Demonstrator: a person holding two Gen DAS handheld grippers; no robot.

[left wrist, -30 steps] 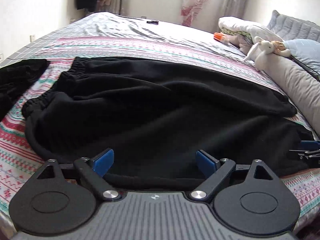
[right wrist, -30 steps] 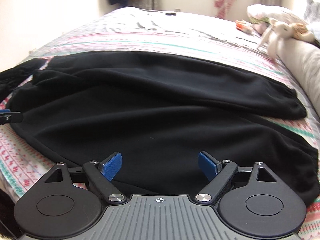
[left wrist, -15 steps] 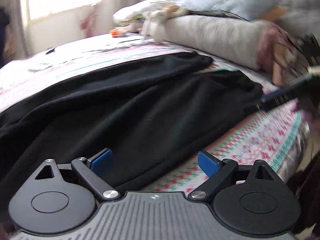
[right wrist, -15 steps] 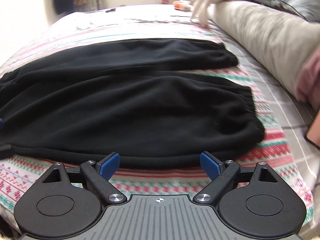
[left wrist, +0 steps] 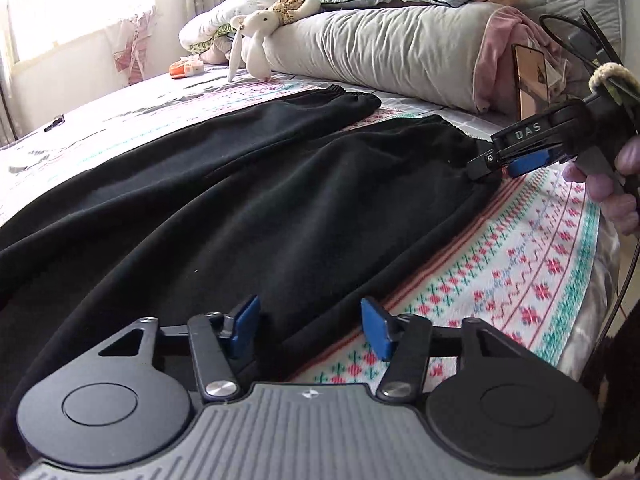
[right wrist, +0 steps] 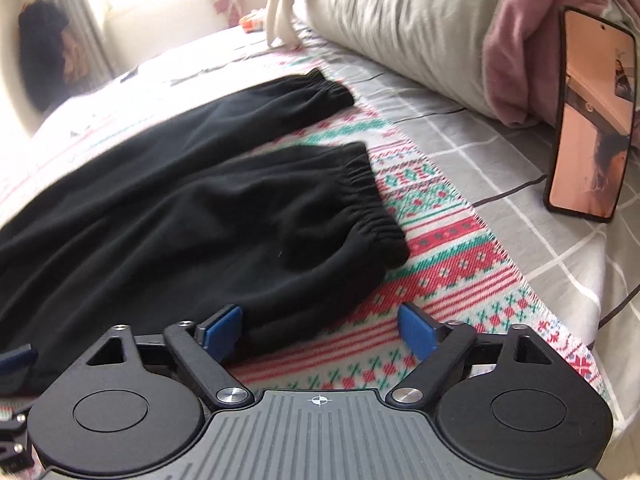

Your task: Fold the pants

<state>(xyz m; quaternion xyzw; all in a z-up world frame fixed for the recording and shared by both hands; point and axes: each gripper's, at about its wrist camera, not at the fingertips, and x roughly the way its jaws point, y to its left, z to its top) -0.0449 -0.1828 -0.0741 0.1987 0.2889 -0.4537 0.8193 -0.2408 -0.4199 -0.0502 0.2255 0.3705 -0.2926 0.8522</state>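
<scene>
Black pants [left wrist: 248, 200] lie flat on the patterned bedspread [left wrist: 520, 280], both legs running toward the pillows. The near leg's elastic cuff [right wrist: 368, 208] is bunched; the far cuff [right wrist: 316, 92] lies beyond it. My left gripper [left wrist: 310, 328] sits low at the near leg's front edge. Its jaws are closing with the fabric edge between the blue pads, which do not press on it. My right gripper [right wrist: 320, 330] is at the near cuff's front corner, jaws closing, with fabric beside its left pad [right wrist: 222, 330]. In the left wrist view the right gripper [left wrist: 500, 166] reaches that cuff, held by a hand [left wrist: 612, 184].
A long grey bolster [left wrist: 380, 48] with a plush rabbit [left wrist: 256, 40] lines the far side. A phone [right wrist: 588, 120] stands propped against a pink cloth [right wrist: 520, 40]. The bed's edge [left wrist: 600, 248] drops off at the right. A small orange item [left wrist: 182, 68] lies far back.
Both grippers travelled from the middle of the pants toward the leg cuffs and rolled. The cuffs, bolster and phone came into view. Both pairs of jaws have narrowed.
</scene>
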